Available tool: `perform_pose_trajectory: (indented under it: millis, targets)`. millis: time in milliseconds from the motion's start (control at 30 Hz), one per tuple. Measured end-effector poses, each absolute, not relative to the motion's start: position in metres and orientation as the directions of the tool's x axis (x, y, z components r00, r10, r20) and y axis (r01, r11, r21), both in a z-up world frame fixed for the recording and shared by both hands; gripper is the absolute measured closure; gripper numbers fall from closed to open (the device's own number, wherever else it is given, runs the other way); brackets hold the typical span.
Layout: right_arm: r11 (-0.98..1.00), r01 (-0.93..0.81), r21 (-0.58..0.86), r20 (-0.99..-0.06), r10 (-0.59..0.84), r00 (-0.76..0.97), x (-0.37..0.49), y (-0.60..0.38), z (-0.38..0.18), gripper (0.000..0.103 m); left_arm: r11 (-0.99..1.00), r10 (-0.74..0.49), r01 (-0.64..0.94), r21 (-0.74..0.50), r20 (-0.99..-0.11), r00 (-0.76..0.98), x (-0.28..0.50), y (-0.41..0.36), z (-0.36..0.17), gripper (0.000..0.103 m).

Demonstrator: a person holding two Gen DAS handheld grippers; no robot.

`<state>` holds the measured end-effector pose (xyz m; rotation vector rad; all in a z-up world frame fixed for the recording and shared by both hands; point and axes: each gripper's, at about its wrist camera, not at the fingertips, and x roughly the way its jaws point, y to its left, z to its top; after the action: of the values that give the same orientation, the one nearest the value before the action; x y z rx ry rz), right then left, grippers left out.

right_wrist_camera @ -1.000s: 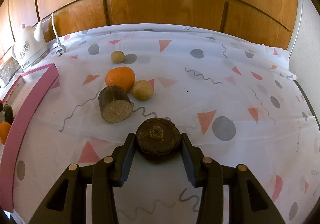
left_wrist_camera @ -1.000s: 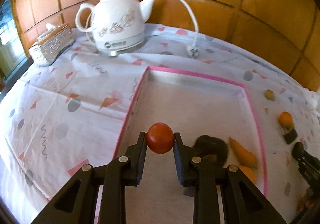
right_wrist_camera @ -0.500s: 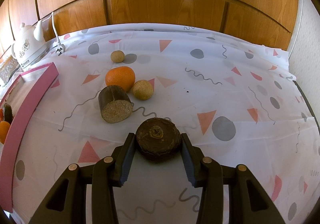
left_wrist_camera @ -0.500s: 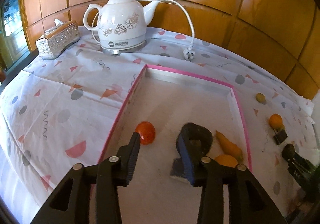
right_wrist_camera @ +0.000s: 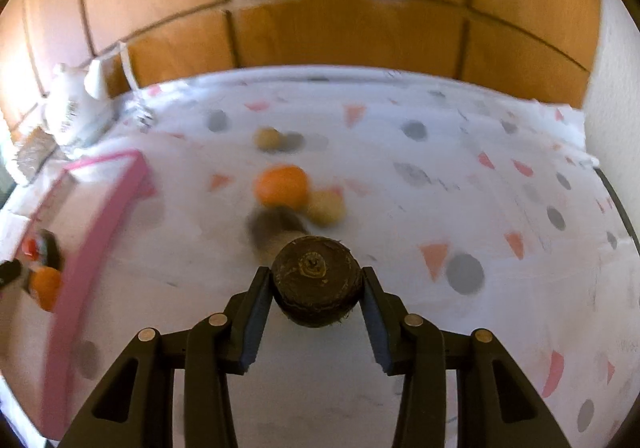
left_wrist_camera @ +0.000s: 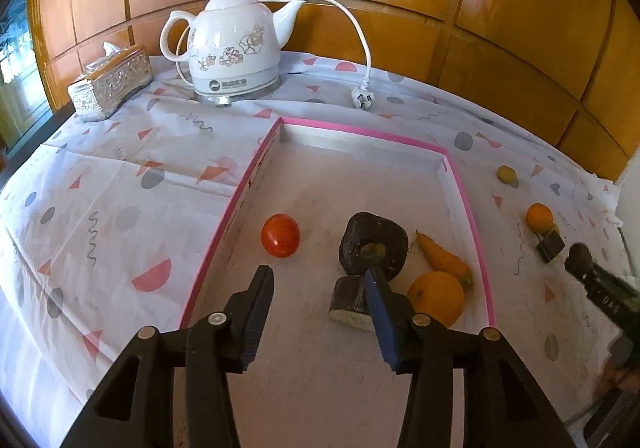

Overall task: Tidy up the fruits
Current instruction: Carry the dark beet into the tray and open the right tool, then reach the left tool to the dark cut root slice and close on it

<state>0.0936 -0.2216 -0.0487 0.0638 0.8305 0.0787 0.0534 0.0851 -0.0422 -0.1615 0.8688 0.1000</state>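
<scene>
Your right gripper [right_wrist_camera: 316, 288] jaws pinch a dark round fruit [right_wrist_camera: 316, 280] above the counter, your left gripper [left_wrist_camera: 320, 288] jaws spread over the pink-rimmed tray [left_wrist_camera: 478, 248]; its crowded corner risks a collision.

Patterned tablecloth [left_wrist_camera: 120, 167] under pink-rimmed tray [left_wrist_camera: 464, 183]

A red tomato [left_wrist_camera: 280, 235], big dark fruit [left_wrist_camera: 373, 242], carrot [left_wrist_camera: 443, 257] and orange [left_wrist_camera: 437, 298] lie in the pink tray [left_wrist_camera: 236, 203], middle of the frame.
</scene>
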Motion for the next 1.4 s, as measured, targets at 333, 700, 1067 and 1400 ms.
perform_pose_trajectory:
  millis: [333,700,1067,1400]
  targets:
    - [0.941,-0.307,0.143,-0.697,0.316,0.644,0.099,-0.137,-0.013,0.059,0.979,0.023,-0.169,-0.114,-0.761,0.648,0.048,0.095,-0.042,0.055]
    - [0.890,-0.406,0.209,-0.741,0.415,0.528,0.136,-0.057,-0.017,0.059,0.976,0.025,-0.180,-0.120,-0.762,0.647,0.045,0.102,-0.043,0.055]
    - [0.880,-0.405,0.249,-0.755,0.438,0.488,0.137,-0.048,-0.025,0.055,0.974,0.023,-0.187,-0.125,-0.772,0.635,0.045,0.100,-0.043,0.045]
    - [0.905,-0.342,0.253,-0.716,0.413,0.563,0.114,-0.083,-0.013,0.055,0.982,0.012,-0.153,-0.110,-0.772,0.635,0.045,0.086,-0.039,0.045]
